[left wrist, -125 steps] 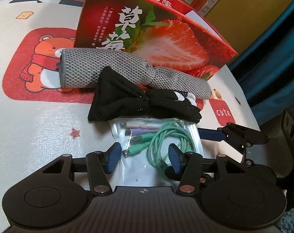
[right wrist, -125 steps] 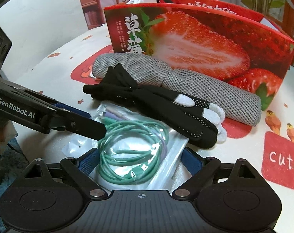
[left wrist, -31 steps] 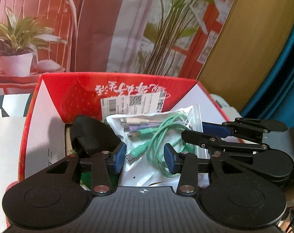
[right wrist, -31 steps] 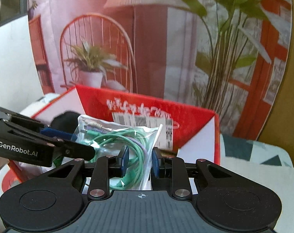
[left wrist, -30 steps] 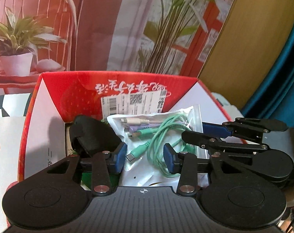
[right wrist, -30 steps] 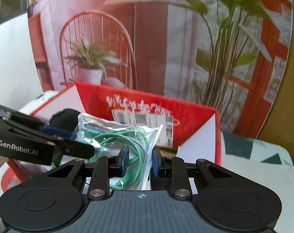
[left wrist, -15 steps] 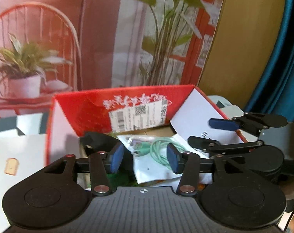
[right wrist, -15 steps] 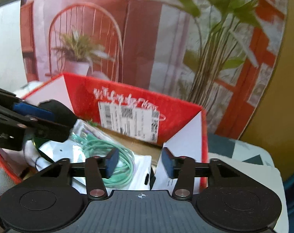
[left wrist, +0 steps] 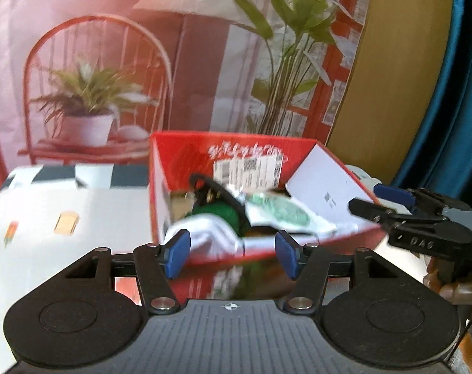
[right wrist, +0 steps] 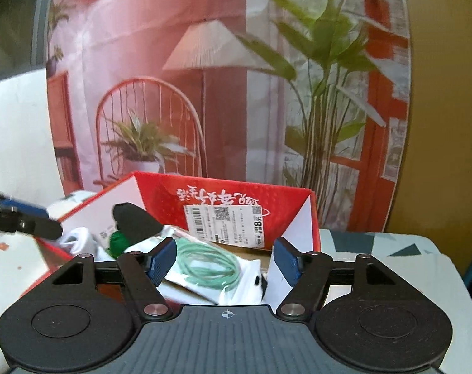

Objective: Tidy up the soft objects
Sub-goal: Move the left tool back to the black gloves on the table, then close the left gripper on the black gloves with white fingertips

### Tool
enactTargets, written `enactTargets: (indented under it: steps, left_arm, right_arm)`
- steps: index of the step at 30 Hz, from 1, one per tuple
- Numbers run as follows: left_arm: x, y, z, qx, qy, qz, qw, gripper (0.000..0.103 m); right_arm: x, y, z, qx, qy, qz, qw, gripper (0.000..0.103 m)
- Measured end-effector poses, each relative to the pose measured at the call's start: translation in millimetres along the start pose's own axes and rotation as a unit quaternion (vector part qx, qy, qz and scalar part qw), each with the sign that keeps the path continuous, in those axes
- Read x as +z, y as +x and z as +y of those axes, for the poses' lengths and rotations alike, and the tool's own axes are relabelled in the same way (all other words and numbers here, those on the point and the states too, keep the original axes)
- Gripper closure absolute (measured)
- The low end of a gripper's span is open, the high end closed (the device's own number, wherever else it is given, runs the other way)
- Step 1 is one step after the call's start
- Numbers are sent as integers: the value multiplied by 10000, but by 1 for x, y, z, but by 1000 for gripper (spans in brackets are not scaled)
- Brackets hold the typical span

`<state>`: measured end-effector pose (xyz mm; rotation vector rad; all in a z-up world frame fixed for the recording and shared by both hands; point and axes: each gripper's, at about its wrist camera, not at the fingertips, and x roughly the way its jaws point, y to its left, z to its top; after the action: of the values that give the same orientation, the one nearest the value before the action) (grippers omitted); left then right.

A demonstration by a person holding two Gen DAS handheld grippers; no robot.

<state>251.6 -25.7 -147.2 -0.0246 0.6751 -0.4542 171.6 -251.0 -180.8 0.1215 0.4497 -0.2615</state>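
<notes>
Right wrist: cable bag [right wrist: 211, 268] now dropped in box [right wrist: 236, 199], both tools spread

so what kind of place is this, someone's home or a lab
Probably a home corner dressed up for recording: a printed backdrop of a lamp, chair and plants hangs behind a cartoon-print tablecloth, and a red strawberry box holds household odds and ends.
</notes>
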Motion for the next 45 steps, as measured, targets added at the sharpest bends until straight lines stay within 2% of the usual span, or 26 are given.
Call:
enactTargets:
  steps: [5,10,13,17,22,29,32,37,45]
  left_arm:
    - [-33,-13,4,80,-182,96,9998,40]
    - [-63,-13,5,41,-478,202,9986,41]
    - [-82,-3,7,-19,-778,378,9962,41]
    - [-98,8,5,112,-676,517,9963,42]
    - [-107,16,12,108,-777,532,9955,43]
    - [-119,32,16,5,-868,703,9937,62]
    - [-123,34,15,-28,-831,708,9940,63]
    - [-128,36,19,-128,-993,710,9924,64]
    - [-130,34,18,-142,-995,658,9928,64]
  right_arm:
    - [-19,-32,7,73,133,-218,9996,37]
    - [-39,-51,16,150,131,-216,9996,37]
    - [-53,-56,22,201,163,-59,9996,37]
    - [-75,-49,24,263,456,374,9979,38]
    - [-101,-34,27,239,638,842,9941,39]
    - [-123,-17,31,155,618,1240,9902,43]
    - [-130,-13,34,174,526,1359,9892,46]
    - [-134,-10,35,208,476,1353,9894,45]
    - [-135,-10,36,237,425,1329,9899,45]
